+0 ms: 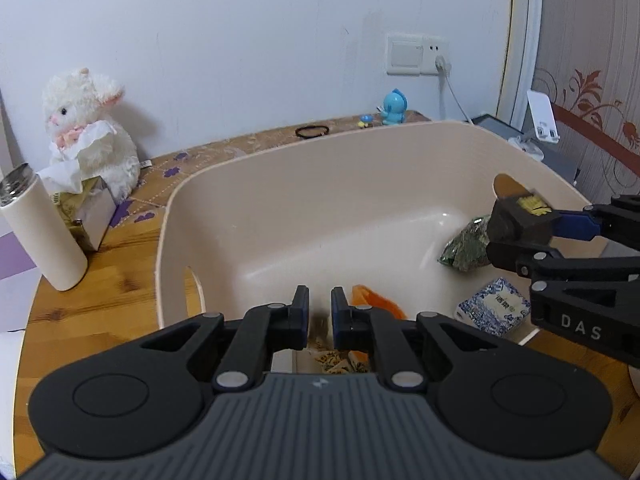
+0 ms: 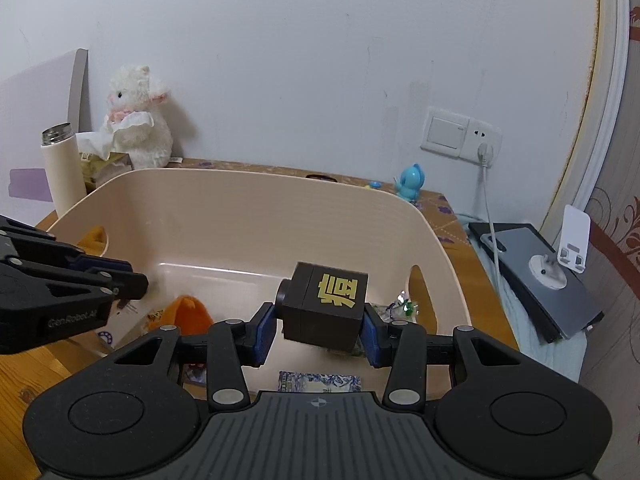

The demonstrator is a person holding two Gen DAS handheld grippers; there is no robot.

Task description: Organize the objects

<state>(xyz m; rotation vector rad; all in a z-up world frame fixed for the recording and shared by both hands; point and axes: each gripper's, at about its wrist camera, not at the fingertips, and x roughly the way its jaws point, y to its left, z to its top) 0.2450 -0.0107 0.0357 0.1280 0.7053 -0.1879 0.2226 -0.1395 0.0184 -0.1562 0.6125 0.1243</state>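
A beige plastic basket [image 1: 256, 184] stands on the wooden table. In it lie an orange item [image 1: 376, 300], a green packet [image 1: 466, 246] and a blue-and-white packet [image 1: 492, 308]. My right gripper [image 2: 318, 332] is shut on a dark brown cube [image 2: 324, 308] with a gold character and holds it above the basket's right side; the cube also shows in the left wrist view [image 1: 516, 220]. My left gripper [image 1: 320, 312] hovers over the basket's near edge, its jaws a narrow gap apart with nothing between them.
A white plush sheep [image 1: 88, 128], a tissue box [image 1: 86, 208] and a white flask [image 1: 40, 232] stand left of the basket. A blue toy [image 1: 394, 108] and a black ring [image 1: 312, 131] lie behind it. A phone stand [image 2: 568, 248] and tablet [image 2: 540, 280] are at the right.
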